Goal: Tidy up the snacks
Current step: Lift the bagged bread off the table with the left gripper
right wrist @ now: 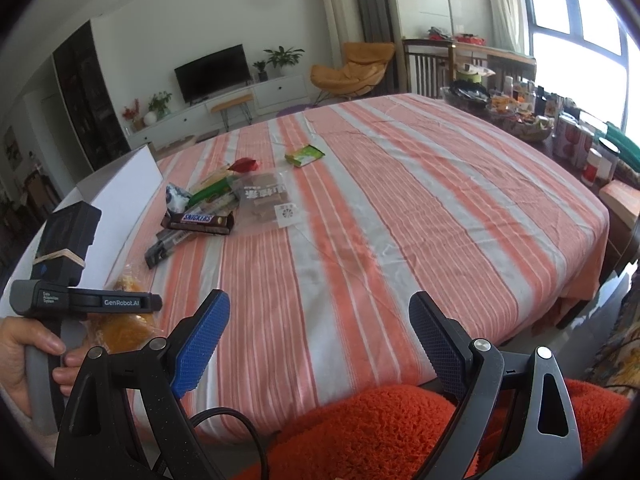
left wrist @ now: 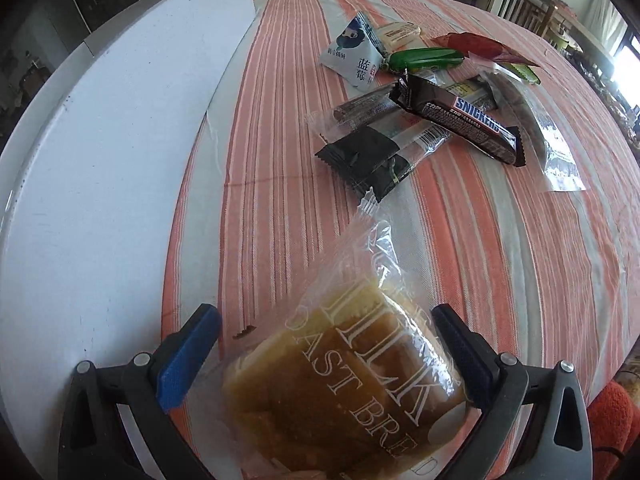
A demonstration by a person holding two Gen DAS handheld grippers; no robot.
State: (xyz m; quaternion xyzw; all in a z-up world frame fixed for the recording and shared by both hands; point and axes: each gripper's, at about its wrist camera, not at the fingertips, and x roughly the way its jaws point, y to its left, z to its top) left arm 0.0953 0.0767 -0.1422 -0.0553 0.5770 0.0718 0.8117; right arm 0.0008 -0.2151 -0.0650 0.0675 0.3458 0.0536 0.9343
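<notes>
Sunlit window (right wrist: 576,40), wall television (right wrist: 212,72)

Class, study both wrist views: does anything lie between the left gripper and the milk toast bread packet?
Nothing visible does. The bread packet already sits between the left gripper's spread fingers; one finger looks to touch its wrapper, the other stands clear. The Snickers bar and the other snacks lie farther off.
</notes>
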